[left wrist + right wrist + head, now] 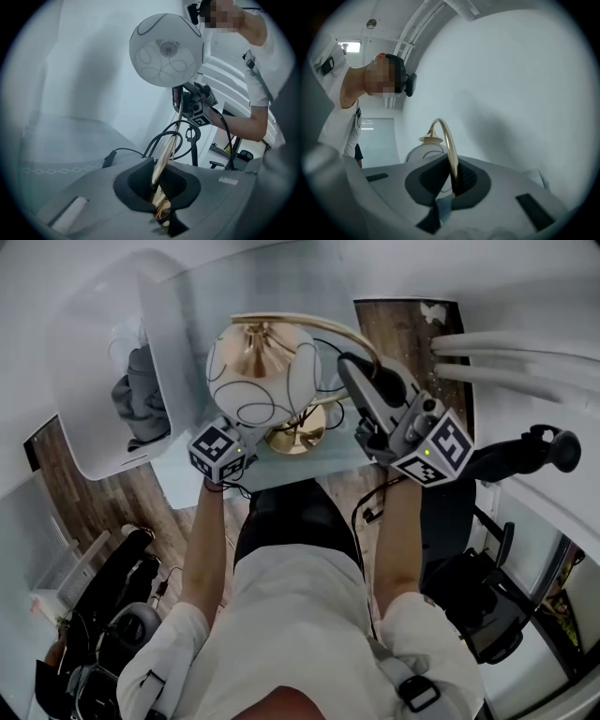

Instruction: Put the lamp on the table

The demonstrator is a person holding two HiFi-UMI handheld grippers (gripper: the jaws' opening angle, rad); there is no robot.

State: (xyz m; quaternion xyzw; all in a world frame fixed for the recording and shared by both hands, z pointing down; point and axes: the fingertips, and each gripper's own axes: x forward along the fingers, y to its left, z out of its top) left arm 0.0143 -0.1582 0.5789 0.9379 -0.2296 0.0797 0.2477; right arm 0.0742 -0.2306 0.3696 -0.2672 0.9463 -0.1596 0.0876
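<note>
The lamp's white globe shade with thin dark loops hangs over its round gold base, which rests on the pale glass table. My left gripper is down by the base, shut on the lower gold stem; the stem runs up to the globe overhead. My right gripper is shut on the arched gold neck, near the top of the curve. The shade peeps out behind the right jaws. In the left gripper view the right gripper sits just below the globe.
A white tub chair holding grey cloth stands left of the table. The lamp's black cable hangs off the near table edge. White pipes run at the right. Black chairs stand on the wood floor beside me.
</note>
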